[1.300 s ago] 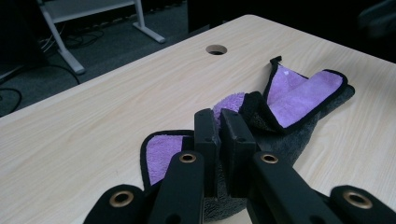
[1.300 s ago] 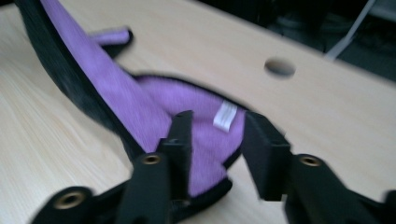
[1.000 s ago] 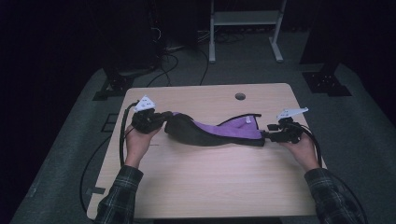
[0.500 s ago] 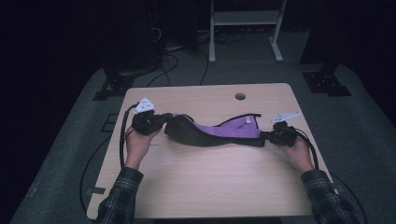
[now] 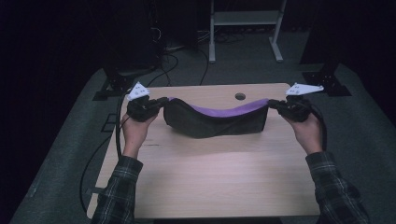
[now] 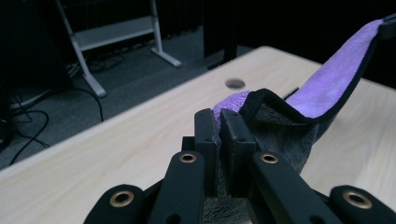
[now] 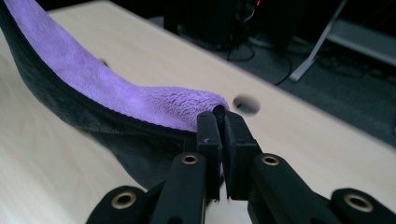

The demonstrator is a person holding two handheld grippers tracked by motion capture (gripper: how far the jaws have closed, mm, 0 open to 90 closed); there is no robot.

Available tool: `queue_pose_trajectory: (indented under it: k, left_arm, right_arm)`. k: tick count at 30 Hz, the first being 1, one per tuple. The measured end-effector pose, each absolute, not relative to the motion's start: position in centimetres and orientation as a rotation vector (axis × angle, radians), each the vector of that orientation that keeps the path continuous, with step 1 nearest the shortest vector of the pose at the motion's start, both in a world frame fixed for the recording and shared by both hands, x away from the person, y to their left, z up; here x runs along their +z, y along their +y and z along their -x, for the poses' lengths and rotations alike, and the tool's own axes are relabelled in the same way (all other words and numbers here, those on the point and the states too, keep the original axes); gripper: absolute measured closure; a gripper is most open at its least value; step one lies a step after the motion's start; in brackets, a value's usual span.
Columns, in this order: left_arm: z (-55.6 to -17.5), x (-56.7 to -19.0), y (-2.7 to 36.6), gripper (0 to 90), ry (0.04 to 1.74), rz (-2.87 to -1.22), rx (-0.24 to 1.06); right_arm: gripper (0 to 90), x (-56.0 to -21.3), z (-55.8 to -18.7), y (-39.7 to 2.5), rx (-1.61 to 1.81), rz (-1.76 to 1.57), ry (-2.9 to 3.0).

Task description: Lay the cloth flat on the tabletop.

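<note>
A cloth [image 5: 215, 120], dark grey on one face and purple on the other, hangs stretched between my two grippers above the wooden table [image 5: 210, 177]. My left gripper [image 5: 161, 103] is shut on the cloth's left corner. In the left gripper view the cloth [image 6: 327, 84] runs off to the right from the left gripper [image 6: 220, 122]. My right gripper [image 5: 272, 104] is shut on the right corner. From the right gripper [image 7: 217, 122], in its own view, the cloth [image 7: 93, 88] sags away to the left. Its lower edge hangs down to the tabletop.
A round cable hole [image 5: 240, 96] sits near the table's far edge. Beyond the table stand a white metal frame [image 5: 243, 28] and black stand feet [image 5: 327, 77] on the grey floor, with cables [image 5: 177, 56] lying about.
Both grippers have risen and moved apart with the cloth. It has gone from lying slack on the table to hanging taut between them.
</note>
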State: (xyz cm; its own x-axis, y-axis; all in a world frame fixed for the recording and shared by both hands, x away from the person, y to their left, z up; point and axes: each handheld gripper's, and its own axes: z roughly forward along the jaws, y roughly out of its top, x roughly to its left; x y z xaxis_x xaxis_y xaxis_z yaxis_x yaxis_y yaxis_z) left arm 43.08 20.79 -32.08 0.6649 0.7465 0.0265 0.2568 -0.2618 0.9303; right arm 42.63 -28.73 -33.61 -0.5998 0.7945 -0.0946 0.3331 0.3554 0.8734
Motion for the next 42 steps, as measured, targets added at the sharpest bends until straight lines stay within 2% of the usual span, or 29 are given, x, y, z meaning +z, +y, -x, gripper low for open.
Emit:
queue_pose_trajectory:
  k: [6, 16, 26, 32, 35, 42]
  left_arm:
    - [-43.9, -30.6, 21.4, 85.5, 0.805, -1.772, 0.584]
    - [-43.1, -28.5, 22.0, 85.5, 0.778, -1.704, 0.620]
    - [-45.6, -27.4, 21.5, 85.5, 0.800, -1.681, 0.638]
    - [-44.7, -24.6, 22.0, 85.5, 0.737, -1.618, 0.695]
    - [-44.2, -25.5, 22.0, 85.5, 0.728, -1.649, 0.682]
    - [-43.5, -29.9, 22.2, 85.5, 0.775, -1.721, 0.598]
  right_arm:
    - [86.0, -30.5, -42.7, -28.6, 1.220, -0.946, 2.033]
    - [86.0, -27.4, -41.4, -29.0, 1.282, -0.901, 1.928]
    - [86.0, -26.6, -43.6, -28.6, 1.247, -0.935, 1.890]
    - [86.0, -24.6, -43.0, -28.6, 1.296, -0.897, 1.807]
    - [86.0, -25.0, -42.5, -28.7, 1.306, -0.886, 1.818]
    - [86.0, -29.8, -41.8, -28.7, 1.276, -0.919, 1.923]
